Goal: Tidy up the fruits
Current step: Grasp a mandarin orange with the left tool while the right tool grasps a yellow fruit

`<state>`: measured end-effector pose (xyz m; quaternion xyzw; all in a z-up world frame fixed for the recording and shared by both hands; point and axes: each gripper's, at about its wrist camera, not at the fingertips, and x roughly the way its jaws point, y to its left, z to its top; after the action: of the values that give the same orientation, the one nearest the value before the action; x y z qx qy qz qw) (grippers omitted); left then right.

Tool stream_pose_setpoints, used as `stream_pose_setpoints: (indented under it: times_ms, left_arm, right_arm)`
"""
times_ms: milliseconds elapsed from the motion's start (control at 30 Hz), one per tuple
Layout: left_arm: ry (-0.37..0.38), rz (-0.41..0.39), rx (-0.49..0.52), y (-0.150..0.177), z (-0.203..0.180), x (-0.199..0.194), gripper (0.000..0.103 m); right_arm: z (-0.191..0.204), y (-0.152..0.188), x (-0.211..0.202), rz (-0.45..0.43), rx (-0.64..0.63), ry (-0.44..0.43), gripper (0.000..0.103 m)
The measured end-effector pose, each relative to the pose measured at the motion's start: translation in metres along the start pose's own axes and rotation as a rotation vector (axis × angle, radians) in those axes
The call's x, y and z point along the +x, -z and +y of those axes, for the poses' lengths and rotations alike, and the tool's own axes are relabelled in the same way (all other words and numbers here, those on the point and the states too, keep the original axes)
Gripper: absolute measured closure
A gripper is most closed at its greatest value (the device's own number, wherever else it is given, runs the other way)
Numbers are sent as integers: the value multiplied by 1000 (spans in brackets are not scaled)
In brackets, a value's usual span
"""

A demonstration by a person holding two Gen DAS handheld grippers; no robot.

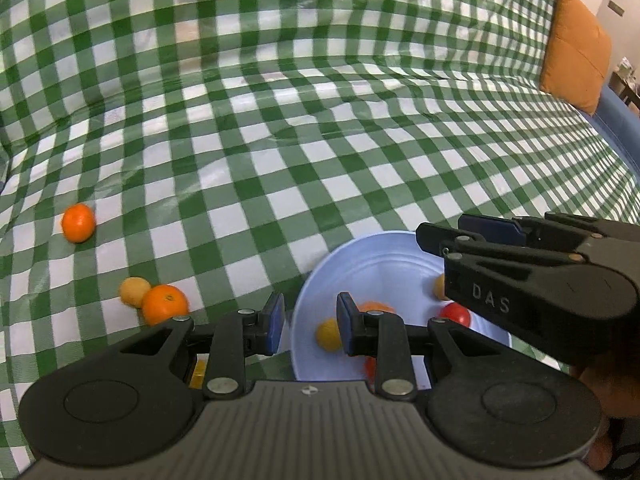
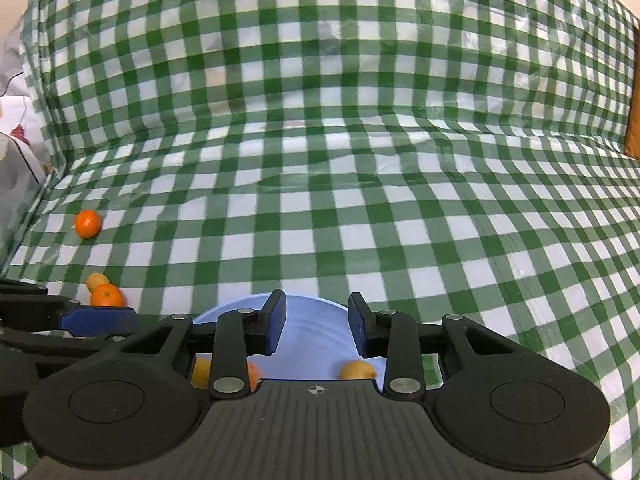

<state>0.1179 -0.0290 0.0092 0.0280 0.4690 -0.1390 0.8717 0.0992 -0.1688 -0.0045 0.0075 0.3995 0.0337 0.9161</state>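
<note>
A pale blue bowl (image 1: 380, 268) sits on the green checked cloth and holds several fruits: a yellow one (image 1: 328, 334), an orange one (image 1: 376, 306) and a red one (image 1: 456, 314). My left gripper (image 1: 310, 324) hangs open over the bowl's left rim, gripping nothing. My right gripper (image 1: 452, 236) reaches over the bowl from the right. In the right wrist view it (image 2: 318, 320) stands open and empty above the bowl (image 2: 312, 336). On the cloth to the left lie a tangerine (image 1: 79, 223), an orange (image 1: 165, 304) and a yellow fruit (image 1: 135, 291) touching the orange.
The checked cloth (image 2: 360, 200) covers a sofa seat and back, with creases. An orange cushion (image 1: 576, 44) leans at the far right, above a blue sofa edge (image 1: 616, 120). White fabric (image 2: 16, 140) lies beyond the cloth's left edge.
</note>
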Motion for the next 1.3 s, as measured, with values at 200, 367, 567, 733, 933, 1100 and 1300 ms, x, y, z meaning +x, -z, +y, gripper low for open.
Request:
stream_pose_setpoints:
  times_ms: [200, 367, 567, 733, 933, 1100, 1300]
  left_arm:
    - [-29, -31, -114, -12, 47, -9, 72]
    - [-70, -39, -273, -9, 108, -11, 72]
    - [-105, -4, -361, 3, 148, 0, 72]
    - [-85, 6, -406, 5, 161, 7, 72]
    - [28, 41, -407, 8, 155, 20, 70]
    - [60, 106, -368, 10, 142, 38, 68]
    - [81, 115, -377, 9, 139, 50, 67]
  right_arm:
    - [17, 0, -2, -31, -15, -59, 74]
    - [35, -2, -3, -50, -28, -137, 74]
    - [73, 4, 5, -9, -125, -270, 74]
    - [104, 9, 14, 38, -203, -350, 74]
    - [132, 28, 34, 127, -294, -394, 66]
    - [141, 32, 44, 159, -327, -398, 65]
    - [149, 36, 58, 215, -361, -377, 65]
